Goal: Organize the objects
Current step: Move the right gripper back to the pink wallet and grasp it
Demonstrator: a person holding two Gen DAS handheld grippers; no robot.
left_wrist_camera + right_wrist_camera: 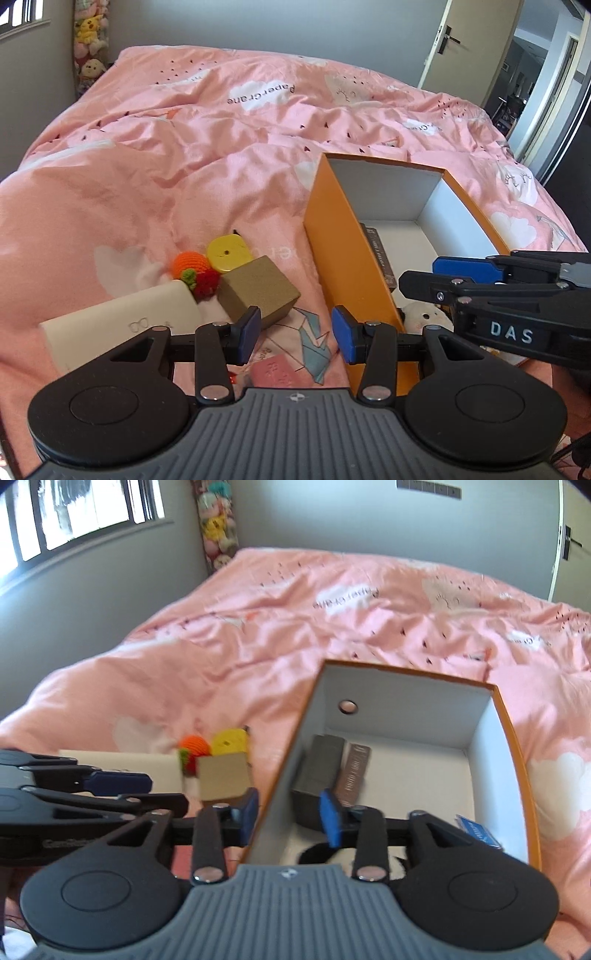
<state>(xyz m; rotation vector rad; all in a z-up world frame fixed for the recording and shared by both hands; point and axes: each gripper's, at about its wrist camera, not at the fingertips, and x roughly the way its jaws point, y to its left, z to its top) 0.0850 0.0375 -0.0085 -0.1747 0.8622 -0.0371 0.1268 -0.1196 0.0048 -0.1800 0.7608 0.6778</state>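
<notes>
Open right claw (289, 816) astride box wall (284, 775)

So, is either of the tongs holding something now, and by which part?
Nothing is held. The left tongs are open above the bedcover, beside the orange box. The right tongs are open too, straddling that box's left wall without closing on it.

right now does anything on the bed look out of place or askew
Nothing is damaged or spilled. The orange box sits tilted on the rumpled duvet, and a loose huddle of items lies outside it: glasses case, tan block, yellow piece, crochet fruit.
</notes>
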